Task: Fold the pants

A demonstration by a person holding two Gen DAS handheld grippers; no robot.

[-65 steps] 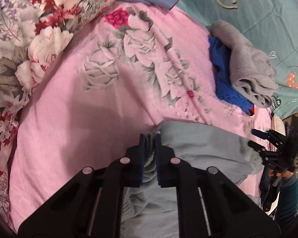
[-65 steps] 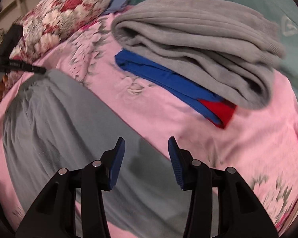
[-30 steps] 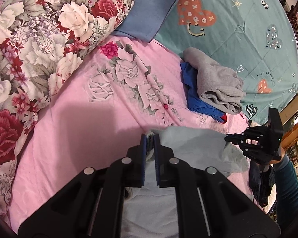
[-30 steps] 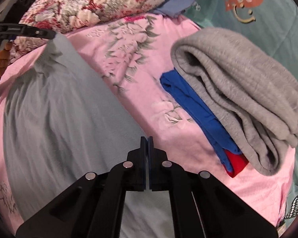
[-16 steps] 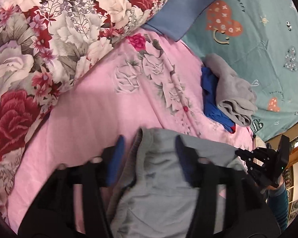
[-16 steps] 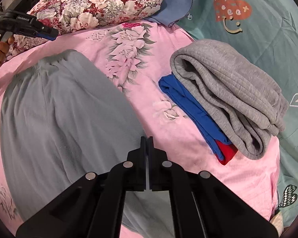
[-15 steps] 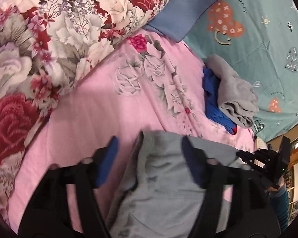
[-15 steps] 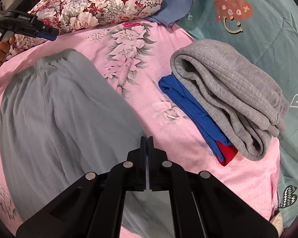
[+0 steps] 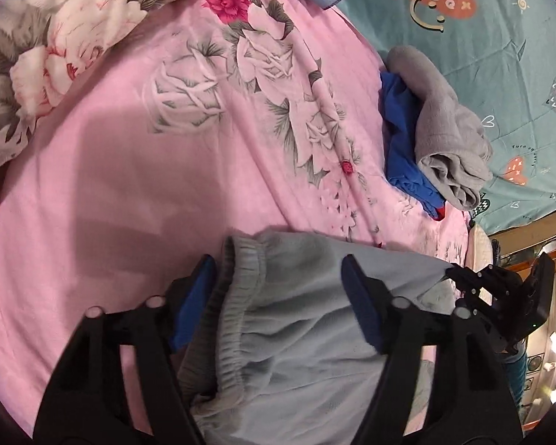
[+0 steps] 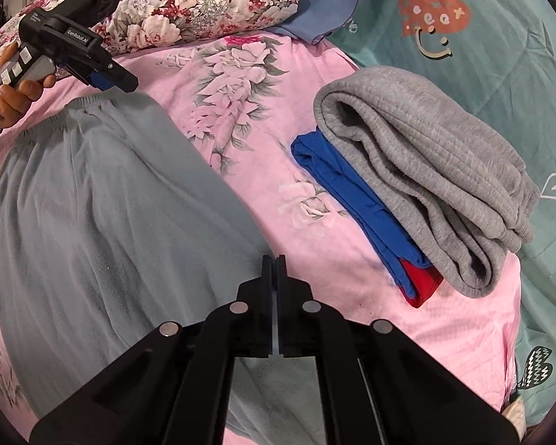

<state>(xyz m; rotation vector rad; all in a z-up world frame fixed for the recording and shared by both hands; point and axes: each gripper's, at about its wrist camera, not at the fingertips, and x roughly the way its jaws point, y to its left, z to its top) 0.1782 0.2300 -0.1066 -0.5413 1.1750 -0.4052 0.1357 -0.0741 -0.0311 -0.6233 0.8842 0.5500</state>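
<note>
- The grey pants (image 10: 103,215) lie flat on the pink bed (image 9: 129,185).
- The left tongs (image 9: 278,300) are released, just closing, around the waistband without pressing it.
- The right tongs (image 10: 274,259) are clenched on the pants' other end.

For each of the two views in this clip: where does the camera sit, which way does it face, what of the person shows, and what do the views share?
Left wrist: on the left gripper, facing down over the waistband of the light grey pants; its jaws have just been closing, pads off the cloth; right gripper at right.
Right wrist: on the right gripper, facing down over the pants, jaws shut on an edge; left gripper and a hand upper left.
Shared: pants, pink floral sheet, grey folded garment.
</note>
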